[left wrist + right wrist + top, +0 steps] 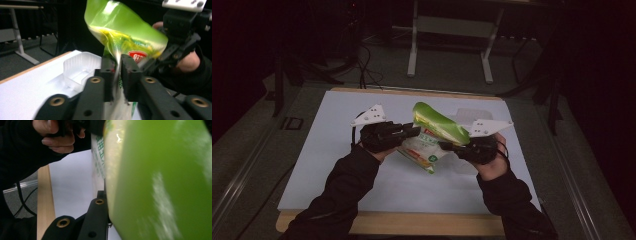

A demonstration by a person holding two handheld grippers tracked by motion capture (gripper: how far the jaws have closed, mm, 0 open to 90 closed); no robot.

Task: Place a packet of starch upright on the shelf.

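Bag (438, 131), green/white plastic, crumpled btwn both grippers above table (362, 190).

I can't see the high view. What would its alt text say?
A person's two hand-held grippers, left gripper and right gripper, hold a green and white snack bag up between them above a white table. A clear plastic tray lies behind it.

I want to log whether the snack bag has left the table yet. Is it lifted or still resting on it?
Lifted: the green bag hangs tilted above the table, gripped between the left gripper and right gripper.
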